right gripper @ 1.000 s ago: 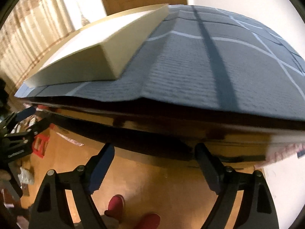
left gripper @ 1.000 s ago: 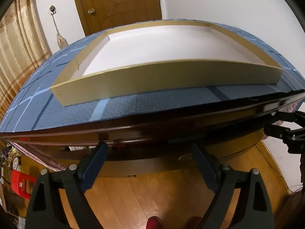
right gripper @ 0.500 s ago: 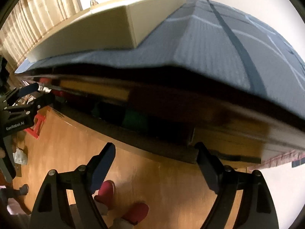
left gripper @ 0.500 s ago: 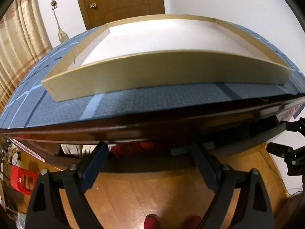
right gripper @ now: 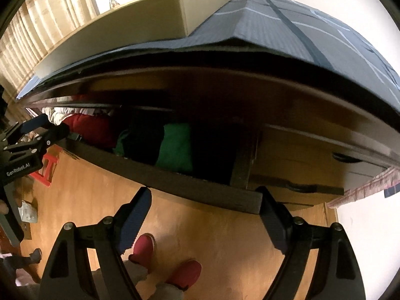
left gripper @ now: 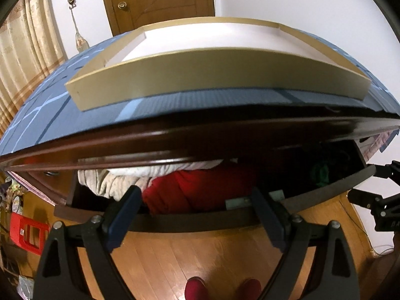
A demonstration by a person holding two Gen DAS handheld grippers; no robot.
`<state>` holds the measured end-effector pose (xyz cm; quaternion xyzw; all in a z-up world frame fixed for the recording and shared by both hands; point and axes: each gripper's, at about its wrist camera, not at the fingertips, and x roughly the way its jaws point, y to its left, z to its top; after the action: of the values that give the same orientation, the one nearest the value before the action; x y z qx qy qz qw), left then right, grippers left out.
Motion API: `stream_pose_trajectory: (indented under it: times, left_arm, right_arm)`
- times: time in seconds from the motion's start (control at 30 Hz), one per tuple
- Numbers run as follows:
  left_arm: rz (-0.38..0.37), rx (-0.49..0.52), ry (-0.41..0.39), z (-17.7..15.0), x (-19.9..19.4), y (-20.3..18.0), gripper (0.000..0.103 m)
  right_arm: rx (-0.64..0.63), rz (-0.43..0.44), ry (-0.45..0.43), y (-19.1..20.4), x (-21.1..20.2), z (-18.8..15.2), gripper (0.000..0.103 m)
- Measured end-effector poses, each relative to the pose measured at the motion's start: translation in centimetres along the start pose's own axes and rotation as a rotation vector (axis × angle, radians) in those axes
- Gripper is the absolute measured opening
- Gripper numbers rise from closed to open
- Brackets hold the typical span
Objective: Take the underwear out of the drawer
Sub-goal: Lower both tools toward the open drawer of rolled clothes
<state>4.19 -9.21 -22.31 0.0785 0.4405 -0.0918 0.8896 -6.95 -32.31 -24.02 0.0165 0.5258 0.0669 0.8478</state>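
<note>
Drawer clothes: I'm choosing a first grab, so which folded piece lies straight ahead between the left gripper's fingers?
The red piece. The cream knit one sits left of it, the green one far right in shadow.

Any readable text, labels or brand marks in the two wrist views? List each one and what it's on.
"GenRobot.AI": white lettering on the black body of the left gripper, seen at the left edge of the right wrist view.
White letters on the right gripper, at the right edge of the left wrist view: cut off by the frame, not readable.
Small white sticker on the red stool: too small to read.
Nothing else legible.
</note>
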Motion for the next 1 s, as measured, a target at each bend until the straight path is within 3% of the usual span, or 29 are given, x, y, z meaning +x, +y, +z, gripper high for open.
stream_pose_trajectory:
  times: [0.23, 0.37, 0.43, 0.57, 0.63, 0.87, 1.0]
  left_arm:
    - [-0.026, -0.019, 0.037, -0.6, -0.8, 0.0, 0.091]
    - [-0.009, 0.01, 0.012, -0.4, -1.2, 0.2, 0.091]
    - [0.001, 0.001, 0.011, -0.1, -1.1, 0.5, 0.091]
    - [0.017, -0.005, 0.015, 0.2, -0.7, 0.9, 0.091]
    - [0.026, 0.009, 0.026, 0.2, -0.4, 0.9, 0.091]
    - [0.05, -0.014, 0.043, -0.7, 0.5, 1.9, 0.091]
    - [0.03, -0.067, 0.046, -1.3, 0.6, 2.3, 0.091]
  right_arm:
    - [0.018, -0.009, 0.026, -0.5, -0.4, 0.7, 0.086]
    - [0.016, -0.038, -0.113, -0.5, -3.8, 2.0, 0.086]
    - [0.021, -0.017, -0.13, -0.2, -4.2, 3.0, 0.086]
    - [0.067, 0.033, -0.066, 0.3, -1.3, 5.1, 0.062]
    - [0.1, 0.05, -0.036, 0.4, 0.5, 5.8, 0.056]
    - [0.161, 0.025, 0.006, 1.1, 3.7, 7.0, 0.055]
    - [0.138, -0.027, -0.028, 1.6, 4.0, 7.1, 0.055]
